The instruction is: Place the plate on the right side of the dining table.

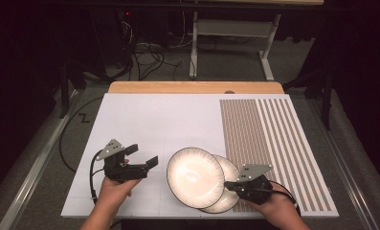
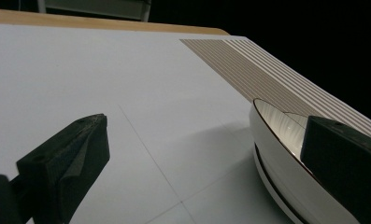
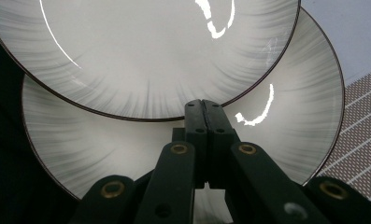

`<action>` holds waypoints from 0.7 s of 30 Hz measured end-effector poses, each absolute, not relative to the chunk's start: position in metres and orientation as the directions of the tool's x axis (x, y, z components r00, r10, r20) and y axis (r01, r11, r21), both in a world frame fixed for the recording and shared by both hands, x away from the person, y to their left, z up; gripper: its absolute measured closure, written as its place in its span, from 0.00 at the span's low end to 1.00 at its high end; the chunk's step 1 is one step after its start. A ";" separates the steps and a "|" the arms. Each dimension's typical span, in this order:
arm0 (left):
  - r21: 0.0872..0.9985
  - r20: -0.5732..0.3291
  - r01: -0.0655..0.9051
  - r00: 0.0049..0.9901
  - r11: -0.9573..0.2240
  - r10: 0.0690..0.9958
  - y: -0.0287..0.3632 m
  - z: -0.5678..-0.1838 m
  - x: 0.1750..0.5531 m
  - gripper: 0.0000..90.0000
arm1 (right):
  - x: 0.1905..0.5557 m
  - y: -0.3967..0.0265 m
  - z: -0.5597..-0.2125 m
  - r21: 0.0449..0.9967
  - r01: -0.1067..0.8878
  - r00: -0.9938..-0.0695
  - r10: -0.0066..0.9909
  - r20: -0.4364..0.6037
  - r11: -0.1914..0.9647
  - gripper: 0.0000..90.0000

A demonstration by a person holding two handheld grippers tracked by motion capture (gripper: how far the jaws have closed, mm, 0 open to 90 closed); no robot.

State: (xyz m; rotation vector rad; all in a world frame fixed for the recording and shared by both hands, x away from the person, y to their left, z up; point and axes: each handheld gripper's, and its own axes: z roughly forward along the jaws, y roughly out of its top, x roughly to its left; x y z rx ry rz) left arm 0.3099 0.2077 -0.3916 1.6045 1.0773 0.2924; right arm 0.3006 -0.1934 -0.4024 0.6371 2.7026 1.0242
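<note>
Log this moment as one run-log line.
left gripper: open, beside plates | right gripper: shut on upper plate rim | lower plate: underneath, on table

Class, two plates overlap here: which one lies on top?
The left plate lies on top; its rim covers part of the right plate, which peeks out beneath it.

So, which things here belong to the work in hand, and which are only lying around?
In the work:
- upper plate
- lower plate, under it
- right gripper, shut above the plates
- left gripper, open beside them

Only lying around:
- white board with its striped area
- cables on the floor
- table frame behind
</note>
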 end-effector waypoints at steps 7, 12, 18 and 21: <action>0.824 -0.416 0.565 0.547 0.046 0.726 0.210 -0.388 0.311 0.02 | 0.300 -0.193 -0.402 0.666 0.329 -0.890 0.455 -0.018 0.670 1.00; 0.787 -0.463 0.616 0.538 0.046 0.704 0.209 -0.389 0.313 0.02 | 0.300 -0.193 -0.402 0.666 0.330 -0.889 0.457 -0.019 0.669 1.00; 0.716 -0.551 0.695 0.504 0.066 0.665 0.206 -0.391 0.316 0.02 | 0.300 -0.193 -0.402 0.665 0.327 -0.890 0.455 -0.022 0.671 1.00; 0.680 -0.584 0.730 0.483 0.068 0.652 0.206 -0.392 0.317 0.02 | 0.300 -0.193 -0.402 0.666 0.325 -0.891 0.453 -0.023 0.671 1.00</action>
